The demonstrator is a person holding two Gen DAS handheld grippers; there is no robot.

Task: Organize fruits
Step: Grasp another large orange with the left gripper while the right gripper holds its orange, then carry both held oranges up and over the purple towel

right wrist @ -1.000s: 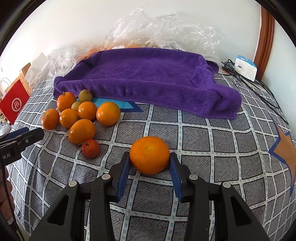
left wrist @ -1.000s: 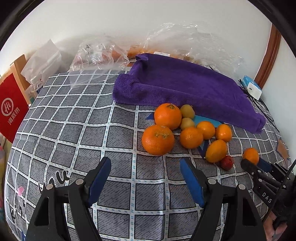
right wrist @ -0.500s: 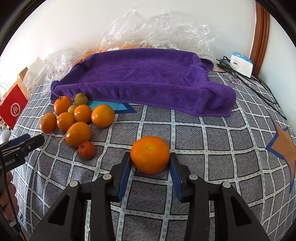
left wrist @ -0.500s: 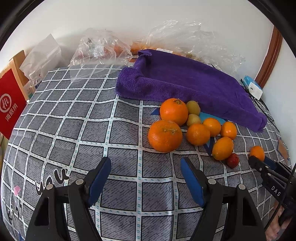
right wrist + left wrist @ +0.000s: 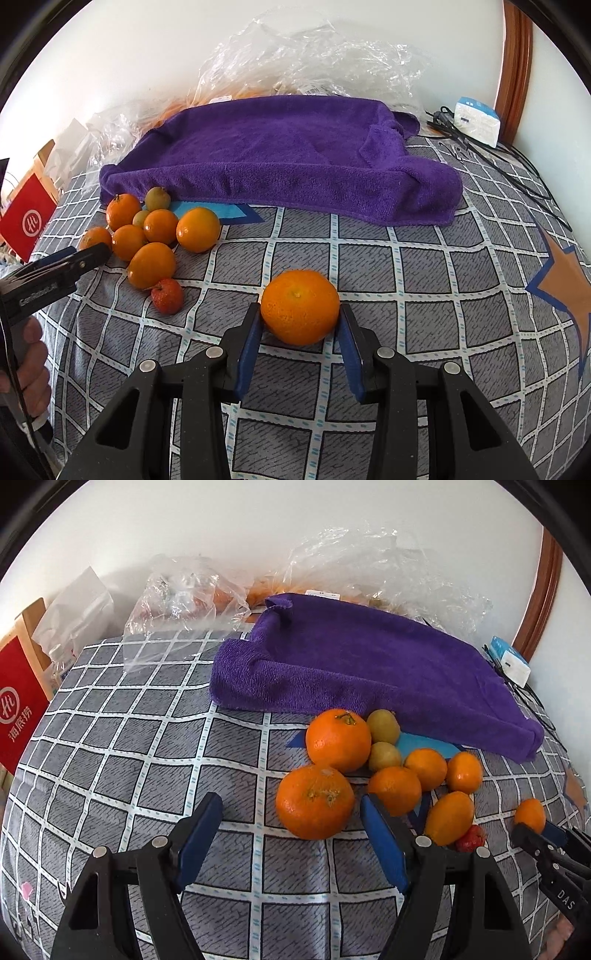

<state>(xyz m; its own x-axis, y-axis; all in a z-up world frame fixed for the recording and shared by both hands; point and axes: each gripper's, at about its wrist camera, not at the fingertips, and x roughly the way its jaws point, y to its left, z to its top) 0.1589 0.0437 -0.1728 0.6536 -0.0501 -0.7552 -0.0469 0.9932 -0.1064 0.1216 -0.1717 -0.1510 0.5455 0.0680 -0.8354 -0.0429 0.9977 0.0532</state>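
My right gripper (image 5: 300, 325) grips one orange (image 5: 300, 307), apart from the pile (image 5: 153, 236); my left gripper (image 5: 291, 827) is open, empty. Sorting barely begun; purple towel (image 5: 280, 158) bare.

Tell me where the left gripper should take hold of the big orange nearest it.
Grip the big orange across its widest middle, coming straight in from the front. The left gripper is open wide enough; its right jaw must slip between it and the smaller orange.
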